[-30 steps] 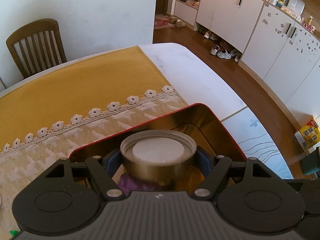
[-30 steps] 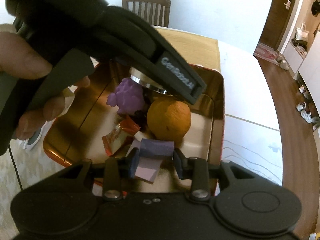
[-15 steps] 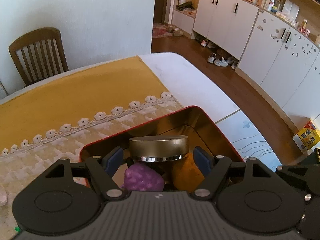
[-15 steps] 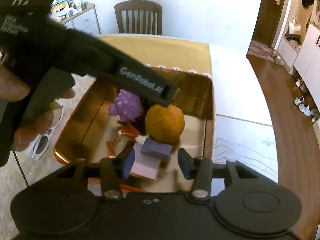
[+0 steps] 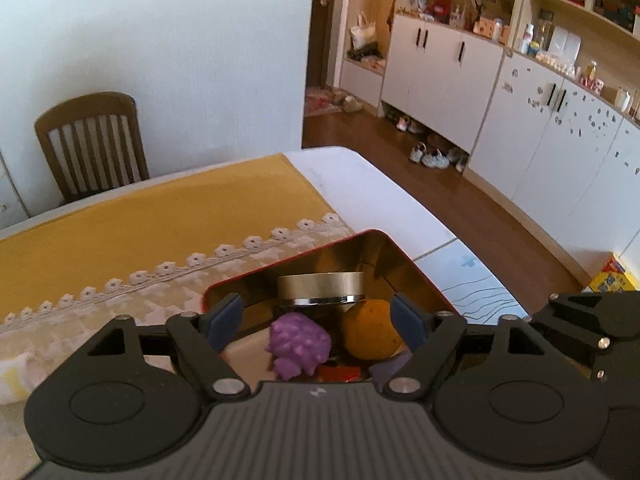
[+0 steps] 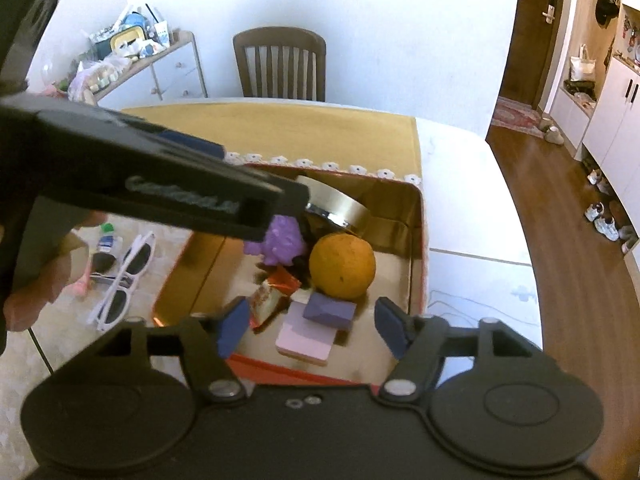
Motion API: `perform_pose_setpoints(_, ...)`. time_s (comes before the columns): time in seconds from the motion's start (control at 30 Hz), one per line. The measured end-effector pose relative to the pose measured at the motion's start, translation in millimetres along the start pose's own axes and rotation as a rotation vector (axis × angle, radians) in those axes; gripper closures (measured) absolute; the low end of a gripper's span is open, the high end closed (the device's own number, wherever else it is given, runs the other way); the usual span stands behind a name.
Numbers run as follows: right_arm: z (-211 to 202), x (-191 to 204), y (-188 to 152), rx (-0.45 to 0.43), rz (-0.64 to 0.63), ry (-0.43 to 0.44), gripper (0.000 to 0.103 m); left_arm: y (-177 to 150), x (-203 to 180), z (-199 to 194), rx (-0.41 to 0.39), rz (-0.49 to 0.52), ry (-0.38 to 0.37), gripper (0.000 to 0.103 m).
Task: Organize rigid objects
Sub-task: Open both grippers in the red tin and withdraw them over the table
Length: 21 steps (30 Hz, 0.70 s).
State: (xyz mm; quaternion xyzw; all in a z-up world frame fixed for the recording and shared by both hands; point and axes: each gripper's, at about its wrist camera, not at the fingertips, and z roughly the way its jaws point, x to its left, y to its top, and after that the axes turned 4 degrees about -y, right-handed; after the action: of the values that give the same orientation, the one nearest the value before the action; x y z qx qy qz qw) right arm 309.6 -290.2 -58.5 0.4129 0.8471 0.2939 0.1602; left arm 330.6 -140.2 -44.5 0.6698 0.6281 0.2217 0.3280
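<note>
Below the right gripper [image 6: 310,326], whose jaws have just been opening with nothing between them, the tin [image 6: 416,248] holds an orange [image 6: 342,266], blocks [image 6: 330,311] and a lid [image 6: 340,206]; the left gripper [image 6: 288,200], likewise spread and empty, crosses ahead; sunglasses [image 6: 124,280] lie left.

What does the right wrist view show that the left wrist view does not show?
Only the right wrist view shows the white sunglasses on the cloth beside the tin, the purple blocks and the snack packet lying whole in the tin, and the cluttered side cabinet. Only the left wrist view shows the white cupboards with shelves above. Both show the orange, the purple grape toy, the round metal lid and a wooden chair.
</note>
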Motion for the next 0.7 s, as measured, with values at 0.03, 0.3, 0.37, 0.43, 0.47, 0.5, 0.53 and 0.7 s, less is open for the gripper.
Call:
perform_pose_setpoints(0.03,-3,1,0,-0.009,-0.001,0.0,0.026,-3,2,-6,-0.017,-0.002,0.006,0.022)
perform_pose_setpoints(0.3,-20,17,-5,-0.05,0.023,-0.013,0.008,-25,30,-43,-0.066,-0.047,-0.001,0.02)
perform_pose_setpoints(0.37,-26,22,-7,-0.069,0.041,-0.015,0.001,-33,37,-52,-0.077,-0.05,0.011,0.02)
perform_pose_setpoints(0.43,-31,29,-9,-0.082,0.058,-0.02,0.0,-42,44,-62,-0.089,-0.044,0.008,0.02)
perform_pose_setpoints(0.47,-32,33,-9,-0.087,0.067,-0.017,0.0,-46,48,-67,-0.093,-0.04,0.012,0.02)
perform_pose_setpoints(0.5,-34,38,-10,-0.092,0.075,-0.014,0.0,-50,52,-72,-0.096,-0.038,0.014,0.02)
perform_pose_setpoints(0.53,-36,42,-10,-0.099,0.081,-0.014,0.0,-53,57,-77,-0.102,-0.037,0.009,0.02)
perform_pose_setpoints(0.7,-41,70,-9,-0.134,0.095,-0.007,0.0,-68,81,-100,-0.125,-0.035,0.008,0.019)
